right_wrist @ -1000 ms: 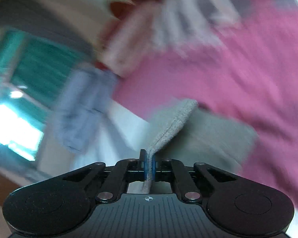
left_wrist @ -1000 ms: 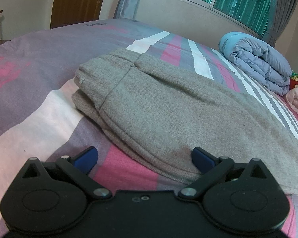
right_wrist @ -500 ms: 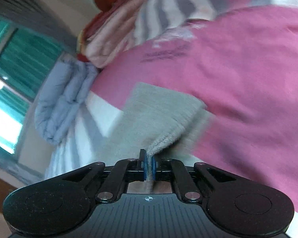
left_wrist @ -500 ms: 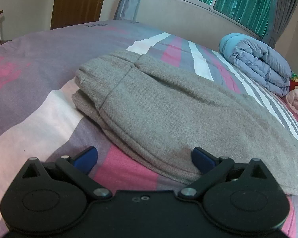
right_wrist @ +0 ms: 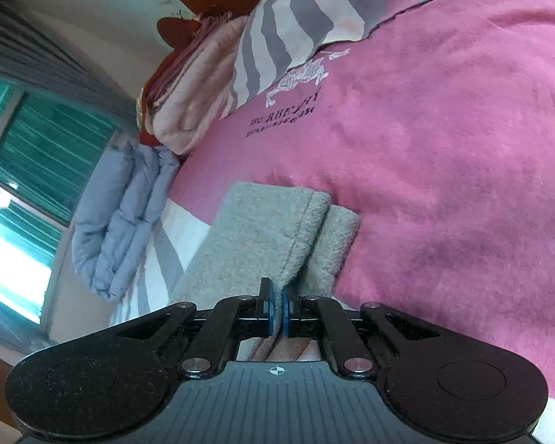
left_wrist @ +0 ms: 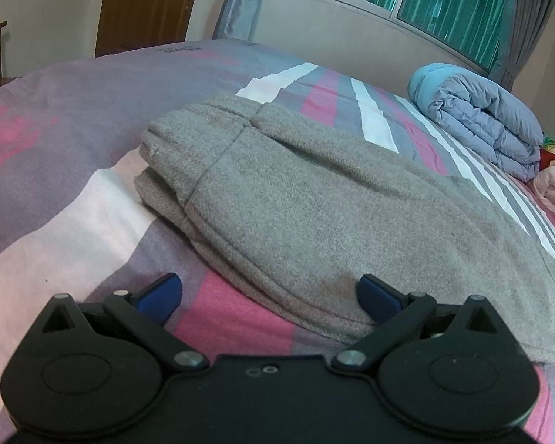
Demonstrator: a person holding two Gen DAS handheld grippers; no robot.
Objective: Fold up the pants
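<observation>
A home bedroom: a bed (left_wrist: 74, 192) with striped bedding, a folded duvet (left_wrist: 477, 118), a curtained window (left_wrist: 444, 3), and a wooden door (left_wrist: 144, 3).

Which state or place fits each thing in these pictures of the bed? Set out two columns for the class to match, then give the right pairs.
Column one:
1. left claw
2. right claw
3. blue quilt
4. grey pants

Column two:
A. rolled up under the window
B. open, one pad resting on grey cloth
C. spread across the striped bedcover
D. shut on a fold of grey cloth

Pairs: 1-B, 2-D, 3-A, 4-C
</observation>
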